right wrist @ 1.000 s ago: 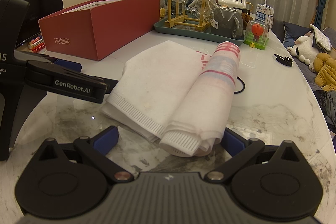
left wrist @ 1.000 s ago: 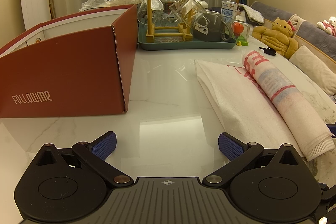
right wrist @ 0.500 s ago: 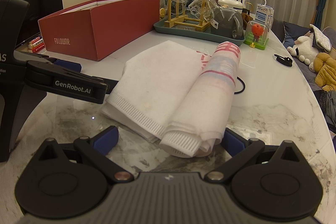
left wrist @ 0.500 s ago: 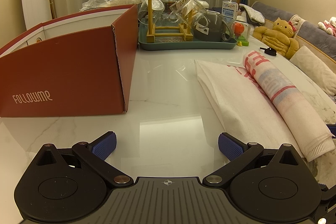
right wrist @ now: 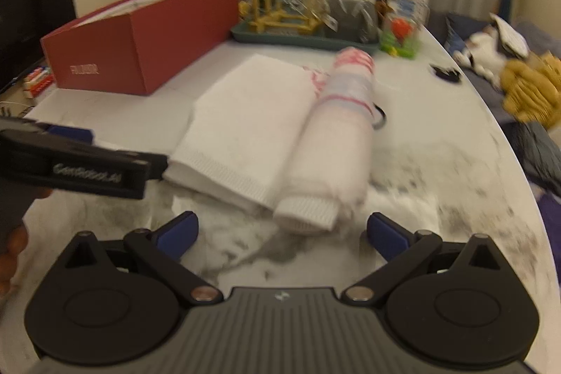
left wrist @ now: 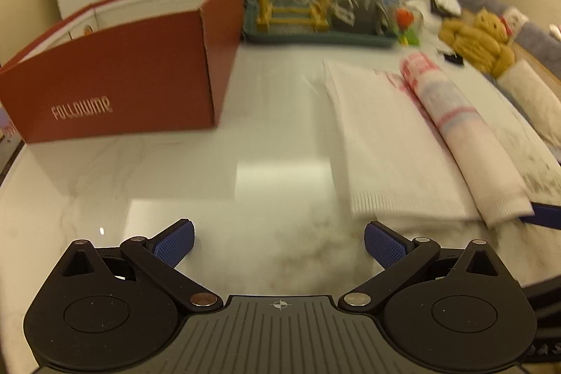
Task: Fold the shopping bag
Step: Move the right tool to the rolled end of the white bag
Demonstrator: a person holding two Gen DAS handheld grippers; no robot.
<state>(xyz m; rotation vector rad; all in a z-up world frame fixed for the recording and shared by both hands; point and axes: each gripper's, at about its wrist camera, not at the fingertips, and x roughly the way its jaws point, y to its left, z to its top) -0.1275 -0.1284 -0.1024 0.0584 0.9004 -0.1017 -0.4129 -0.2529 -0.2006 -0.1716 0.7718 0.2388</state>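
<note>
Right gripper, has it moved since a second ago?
Yes. The right gripper has pulled back from the shopping bag: the bag's rolled end now sits ahead of the fingertips, and the red box looks farther off.

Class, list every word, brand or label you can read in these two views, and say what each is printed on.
"FOLLOWME": on the side of the red box.
"GenRobot.AI": on the left gripper, blurred, just legible.
Red print on the rolled shopping bag: too blurred to read.
Carton behind the tray: print too blurred to read.
</note>
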